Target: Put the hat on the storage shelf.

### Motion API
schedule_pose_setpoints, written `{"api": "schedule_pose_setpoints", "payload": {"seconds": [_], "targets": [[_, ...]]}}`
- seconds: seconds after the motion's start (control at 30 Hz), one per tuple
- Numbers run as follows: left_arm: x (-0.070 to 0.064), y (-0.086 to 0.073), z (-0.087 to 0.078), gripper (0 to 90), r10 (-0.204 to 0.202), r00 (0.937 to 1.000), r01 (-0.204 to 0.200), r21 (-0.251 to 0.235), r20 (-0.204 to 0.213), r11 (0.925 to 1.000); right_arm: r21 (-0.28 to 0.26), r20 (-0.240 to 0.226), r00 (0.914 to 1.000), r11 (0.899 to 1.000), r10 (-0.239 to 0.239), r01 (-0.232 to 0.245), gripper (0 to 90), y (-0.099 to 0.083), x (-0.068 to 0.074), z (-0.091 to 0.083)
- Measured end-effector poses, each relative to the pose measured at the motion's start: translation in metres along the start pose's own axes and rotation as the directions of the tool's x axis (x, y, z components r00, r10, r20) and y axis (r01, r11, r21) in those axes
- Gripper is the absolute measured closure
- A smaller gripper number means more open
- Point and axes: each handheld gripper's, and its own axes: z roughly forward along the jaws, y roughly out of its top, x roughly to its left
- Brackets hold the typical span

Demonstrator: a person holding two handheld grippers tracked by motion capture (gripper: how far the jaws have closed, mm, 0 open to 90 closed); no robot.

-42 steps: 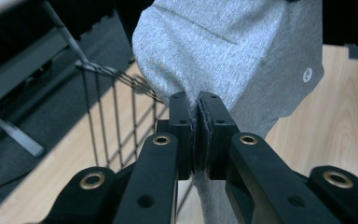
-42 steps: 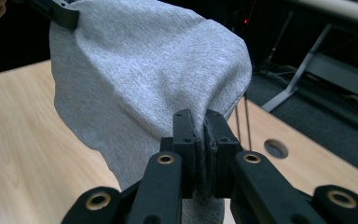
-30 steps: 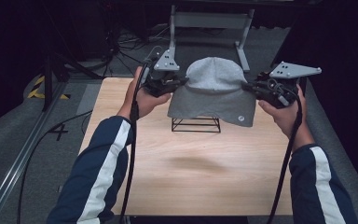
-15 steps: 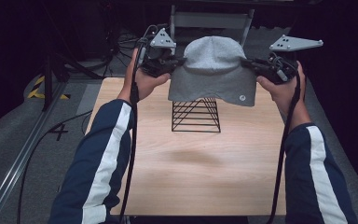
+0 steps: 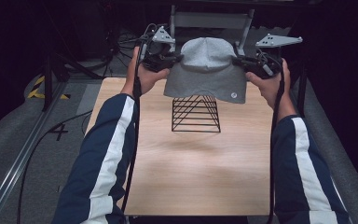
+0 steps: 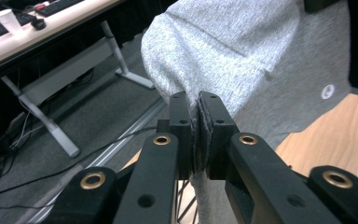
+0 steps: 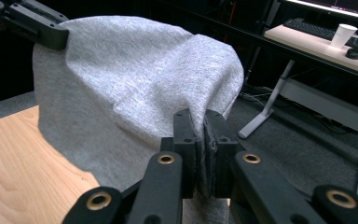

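You have lifted the hat (image 5: 207,70) clear of the rack (image 5: 196,114); left gripper (image 5: 175,59) and right gripper (image 5: 240,61) pinch its sides, desk legs (image 5: 209,21) beyond.

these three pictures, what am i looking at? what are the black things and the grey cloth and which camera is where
A person sits at a wooden table and holds a hand-operated claw in each hand; there is no robot arm. The wide picture is taken from above and behind the person, so the sleeves come in from the bottom. In it, the left claw and the right claw each pinch one side of a grey cap, holding it in the air above a black wire stand that stands on the table.

The other two pictures come from small cameras riding on the claws, looking along the two black jaws. In the left claw's picture the jaws are shut on the cap's fabric edge; the right claw's picture shows the same on the other side. Desks with a keyboard and a paper cup show in the background.
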Motion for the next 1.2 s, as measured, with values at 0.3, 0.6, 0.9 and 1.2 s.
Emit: {"api": "schedule_pose_setpoints", "payload": {"seconds": [0.3,0.6,0.9,1.2], "targets": [[0.004,0.001,0.005,84.9,-0.011,0.9999,0.011,-0.022,0.002,0.9997,-0.018,0.009,0.9998,1.0,0.019,-0.019,84.9,-0.001,-0.006,0.01],[0.005,0.0,0.011,84.9,-0.012,0.9999,0.012,-0.009,-0.011,0.9999,-0.022,0.01,0.9997,1.0,0.023,-0.023,84.9,-0.002,-0.007,0.014],[0.001,-0.009,0.007,84.9,-0.02,0.9995,0.021,-0.034,0.024,0.9992,-0.014,-0.021,0.9995,1.0,0.025,-0.025,84.9,-0.01,-0.003,0.014],[-0.006,-0.018,-0.012,84.9,-0.007,0.9989,0.01,-0.067,0.046,0.9977,-0.037,-0.057,0.9983,0.999,0.015,-0.017,85.0,-0.016,0.004,0.003]]}}
